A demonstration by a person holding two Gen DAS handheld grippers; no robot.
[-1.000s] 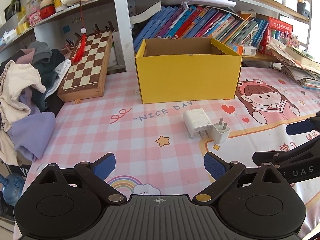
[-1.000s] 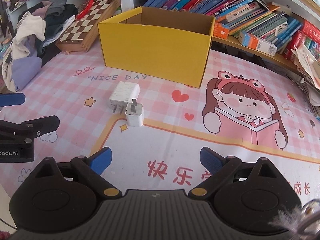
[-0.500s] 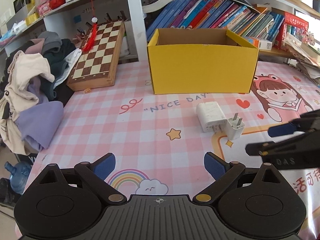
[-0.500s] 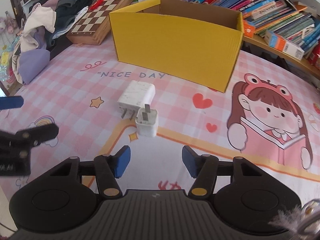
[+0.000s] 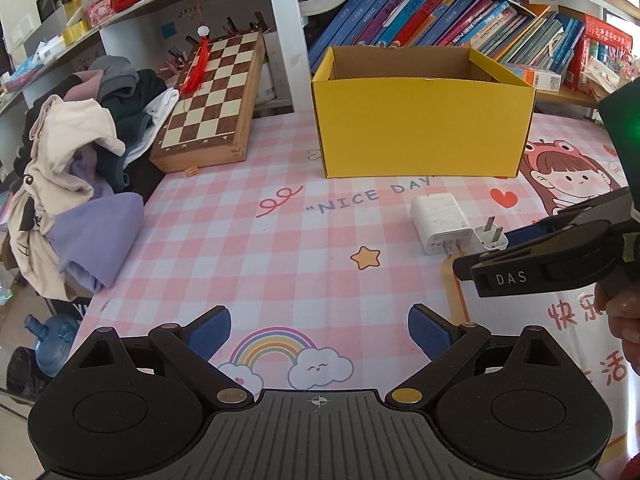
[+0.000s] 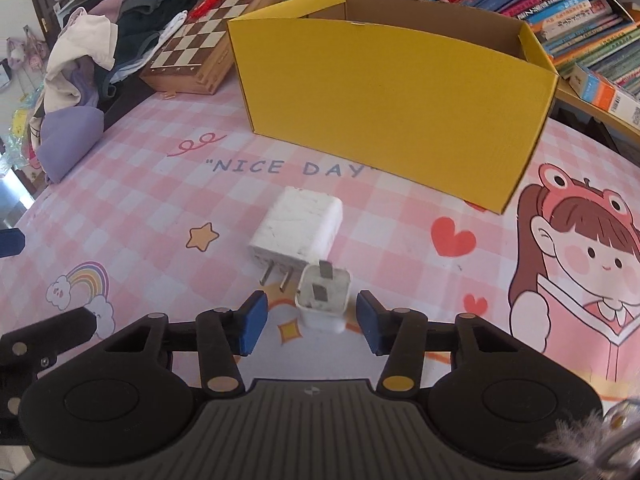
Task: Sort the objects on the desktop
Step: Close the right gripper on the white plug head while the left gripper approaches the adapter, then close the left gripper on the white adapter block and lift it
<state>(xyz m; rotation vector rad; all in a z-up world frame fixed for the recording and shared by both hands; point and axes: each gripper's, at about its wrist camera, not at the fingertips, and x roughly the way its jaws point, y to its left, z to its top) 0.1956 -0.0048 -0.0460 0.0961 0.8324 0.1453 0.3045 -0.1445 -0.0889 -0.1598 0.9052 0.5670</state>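
Plainly, from the left wrist view, we held our left gripper (image 5: pixel 319 330) low over the pink checked mat (image 5: pixel 248 248), its blue pads spread wide with nothing between them, well short of the yellow box (image 5: pixel 420 128). In front of that box lay the large white charger (image 5: pixel 440 222), and touching its near corner stood the small white plug (image 5: pixel 490 236), prongs up. Our right gripper (image 5: pixel 516 246) reached in from the side toward the small plug, though this view did not show how its fingers stood. From the right wrist view, the right gripper (image 6: pixel 308 322) had its fingers apart, one on each side of the small plug (image 6: pixel 323 300), neither pad clearly touching it; the large charger (image 6: pixel 298 230) lay just beyond, toward the box (image 6: pixel 392 108). To do the grasp well, we judged we should centre the plug between the pads, close squarely on its flat sides below the prongs, and lift straight up so the neighbouring charger was not dragged along, then carry it over the box's front wall.
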